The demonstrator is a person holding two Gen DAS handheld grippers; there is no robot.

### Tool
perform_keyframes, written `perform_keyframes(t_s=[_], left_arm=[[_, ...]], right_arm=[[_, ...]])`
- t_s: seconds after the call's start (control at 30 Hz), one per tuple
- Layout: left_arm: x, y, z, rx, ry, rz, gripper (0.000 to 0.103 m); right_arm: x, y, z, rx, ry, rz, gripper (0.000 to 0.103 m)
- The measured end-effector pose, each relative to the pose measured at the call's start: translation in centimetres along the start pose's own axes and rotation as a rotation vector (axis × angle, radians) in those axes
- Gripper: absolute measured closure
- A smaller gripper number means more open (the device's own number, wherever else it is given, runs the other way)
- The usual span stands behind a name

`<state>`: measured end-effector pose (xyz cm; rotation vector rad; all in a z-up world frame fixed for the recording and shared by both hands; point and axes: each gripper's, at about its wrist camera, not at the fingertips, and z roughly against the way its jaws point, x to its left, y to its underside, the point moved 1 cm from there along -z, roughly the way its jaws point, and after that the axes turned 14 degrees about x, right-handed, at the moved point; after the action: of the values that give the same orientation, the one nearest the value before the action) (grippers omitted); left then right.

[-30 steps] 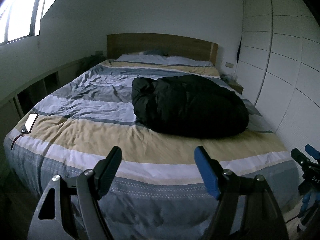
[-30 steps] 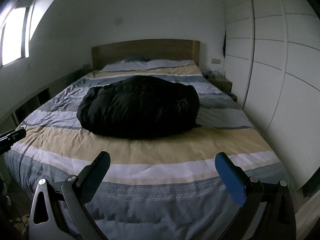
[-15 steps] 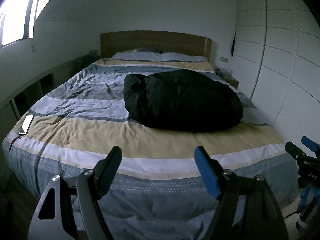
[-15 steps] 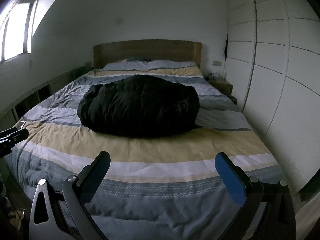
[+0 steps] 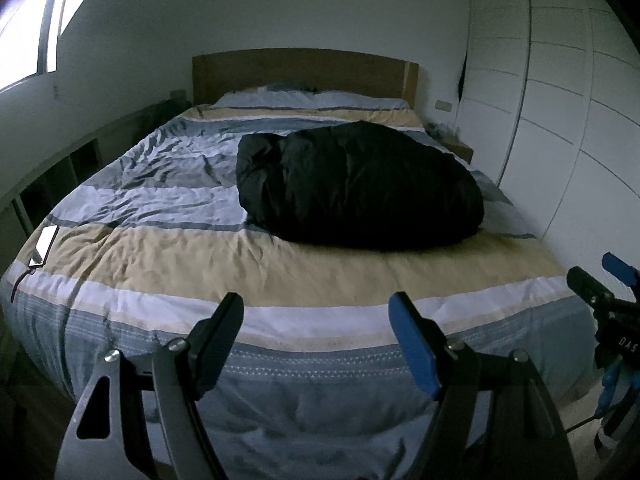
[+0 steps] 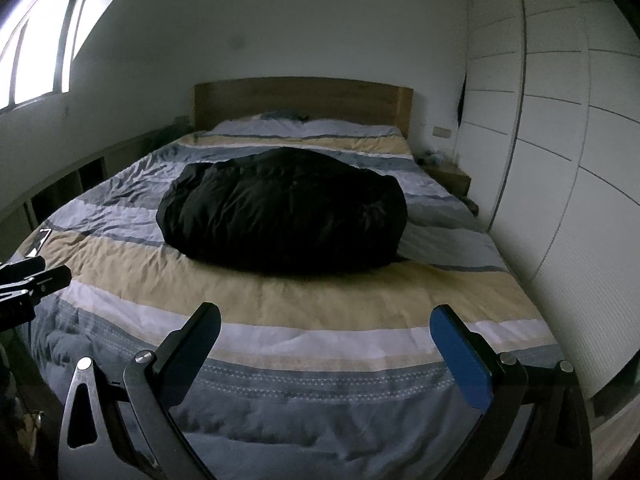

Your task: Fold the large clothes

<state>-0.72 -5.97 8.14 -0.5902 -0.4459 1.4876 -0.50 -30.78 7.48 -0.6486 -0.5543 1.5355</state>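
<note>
A bulky black padded coat (image 5: 356, 184) lies in a heap on the right middle of the striped bed (image 5: 168, 256); it also shows in the right wrist view (image 6: 284, 216). My left gripper (image 5: 316, 320) is open and empty, hanging over the foot of the bed, well short of the coat. My right gripper (image 6: 326, 328) is open wider and empty, also at the foot of the bed (image 6: 320, 320). The right gripper shows at the right edge of the left wrist view (image 5: 600, 296). The left gripper shows at the left edge of the right wrist view (image 6: 32, 280).
A phone (image 5: 45, 245) lies at the bed's front left corner. A wooden headboard (image 5: 304, 76) and pillows stand at the far end. White wardrobe doors (image 5: 568, 128) line the right side. A nightstand (image 6: 448, 178) sits by the headboard. A low shelf runs along the left wall.
Both grippers have drawn back a little from the bed and tilted up, so the coat sits farther off. The jaws have stayed open. The coat has not moved.
</note>
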Motion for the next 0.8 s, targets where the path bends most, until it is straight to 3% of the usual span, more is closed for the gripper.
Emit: perform_keyframes(t_s=[0.8], left_arm=[[-1.6, 0.3, -3.1, 0.039, -0.001, -0.048, 0.029]], right_arm=[[-1.0, 0.2, -2.9, 0.055, -0.018, -0.015, 0.0]])
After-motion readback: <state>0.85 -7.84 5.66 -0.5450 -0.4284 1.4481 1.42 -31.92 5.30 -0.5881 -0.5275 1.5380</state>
